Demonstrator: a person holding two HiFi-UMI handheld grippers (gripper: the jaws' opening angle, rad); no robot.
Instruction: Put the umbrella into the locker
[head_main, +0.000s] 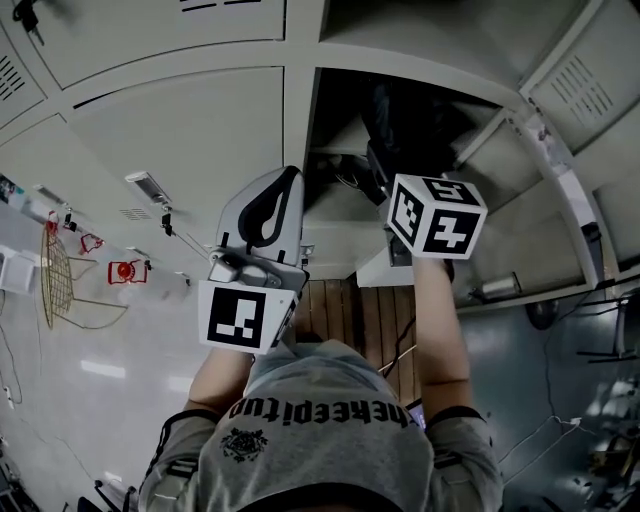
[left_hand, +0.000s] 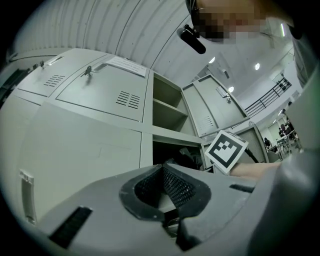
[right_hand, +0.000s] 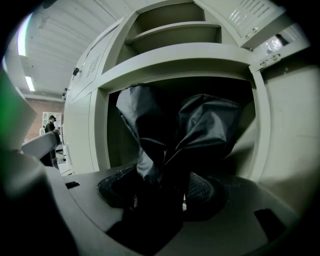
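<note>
A black folded umbrella (right_hand: 170, 140) is held upright, and my right gripper (right_hand: 162, 192) is shut on its lower end. Its fabric reaches into the dark open locker compartment (right_hand: 175, 57). In the head view the right gripper (head_main: 390, 180), behind its marker cube (head_main: 437, 215), is at the mouth of that locker (head_main: 420, 72), where the umbrella (head_main: 385, 120) shows only as a dark shape. My left gripper (head_main: 268, 205) hangs left of the opening, in front of a closed door. Its pads (left_hand: 172, 190) meet with nothing between them.
The locker's door (head_main: 560, 170) stands swung open at the right. Closed locker doors (head_main: 180, 130) fill the left, one with a key (left_hand: 87, 71). An open compartment with a shelf (left_hand: 167, 107) sits above. A wooden strip (head_main: 370, 320) lies below. A person (right_hand: 51, 125) stands far off.
</note>
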